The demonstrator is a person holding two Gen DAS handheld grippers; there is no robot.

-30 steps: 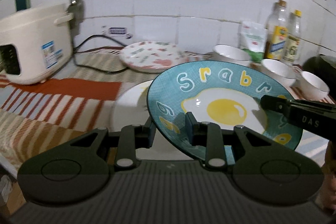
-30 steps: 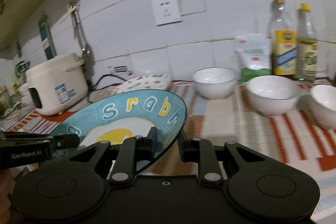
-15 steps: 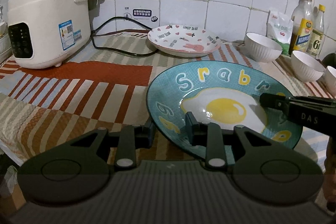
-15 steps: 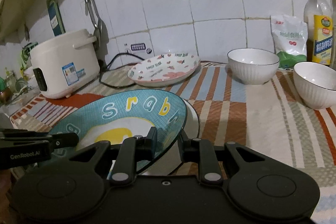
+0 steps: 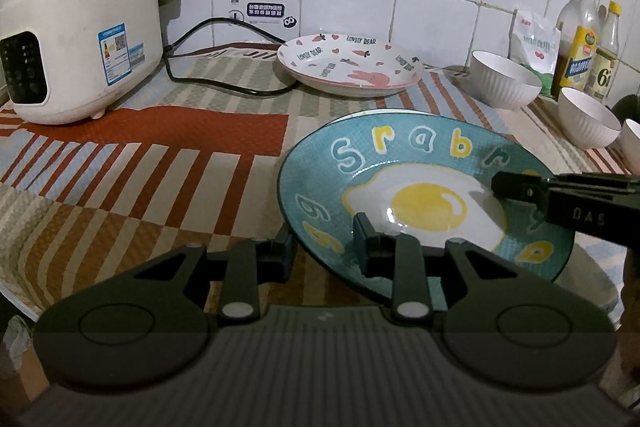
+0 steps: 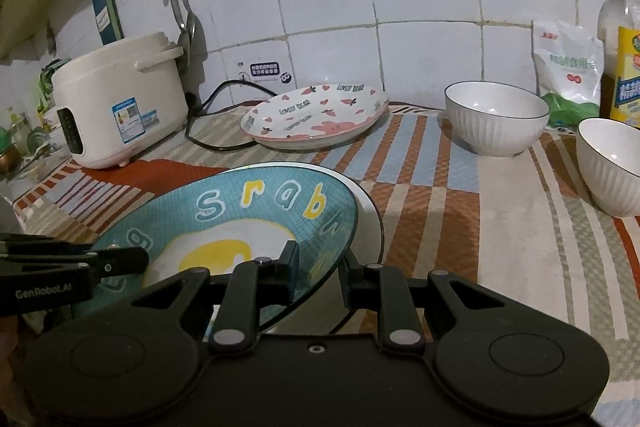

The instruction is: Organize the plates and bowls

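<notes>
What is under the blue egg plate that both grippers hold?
Under the blue egg plate lies a white plate; only its rim shows on the striped cloth. The rest is covered, so anything else beneath cannot be seen.

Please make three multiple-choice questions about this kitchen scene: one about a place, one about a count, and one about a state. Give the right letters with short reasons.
1. Where is the pink rabbit plate?
A. on the cloth near the wall
B. inside the rice cooker
C. stacked on a bowl

2. How many grippers grasp the blue egg plate?
A. none
B. one
C. two

3. How is the blue egg plate?
A. upside down
B. face up above a white plate
C. broken

Answers:
1 A, it lies behind the blue plate, by the tiles.
2 C, the left gripper and right gripper each pinch its rim.
3 B, its egg picture shows and a white rim peeks out below.
</notes>
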